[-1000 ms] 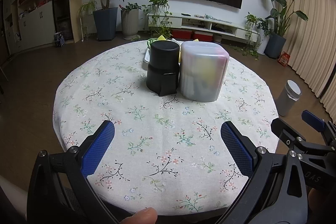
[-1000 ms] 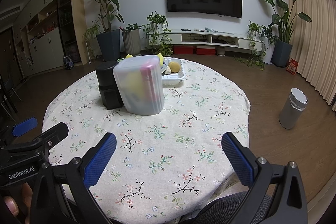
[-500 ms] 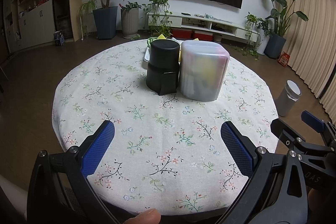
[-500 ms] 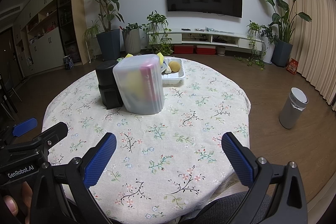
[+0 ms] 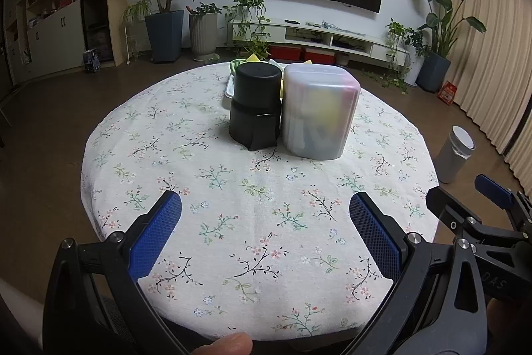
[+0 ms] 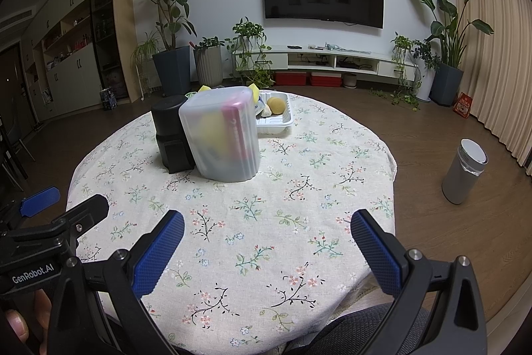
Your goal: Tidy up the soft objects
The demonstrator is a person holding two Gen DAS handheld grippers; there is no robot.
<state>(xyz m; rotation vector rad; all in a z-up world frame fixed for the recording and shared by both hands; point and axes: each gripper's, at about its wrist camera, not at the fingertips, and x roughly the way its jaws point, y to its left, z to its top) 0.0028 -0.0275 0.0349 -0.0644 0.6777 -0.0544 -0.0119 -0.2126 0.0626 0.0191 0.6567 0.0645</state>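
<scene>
Your left gripper (image 5: 265, 218) hangs above the near edge of the round table (image 5: 139, 128), its blue-padded fingers (image 5: 156, 232) spread wide with nothing between them. In the right wrist view its black body at the far left carries the white lettering "GenRobot.AI", and your fingertips curl under it at the bottom corner.

Moving right across the flowered tablecloth (image 6: 299, 188), the black container (image 5: 255, 107) stands upright near the table's middle. Touching its right side is the frosted translucent container (image 5: 319, 110), also upright; through its wall you can make out a yellow soft object (image 6: 212, 133) and a pink-red one (image 6: 237, 128) with pale markings too blurred to read. Just behind these two sits the white tray (image 6: 276, 122), holding a round yellow-brown sponge ball (image 6: 276, 104) and some paler pieces; yellow corners (image 6: 204, 88) peek over the containers' tops.

Your right gripper (image 6: 267, 220) is likewise above the near edge, fingers (image 6: 375, 250) parted wide and holding nothing. In the left wrist view its body at the lower right shows the letters "DAS", partly cut off.

Well to the right, on the wooden floor, stands a grey cylindrical bin (image 6: 464, 170) with a white top.
</scene>
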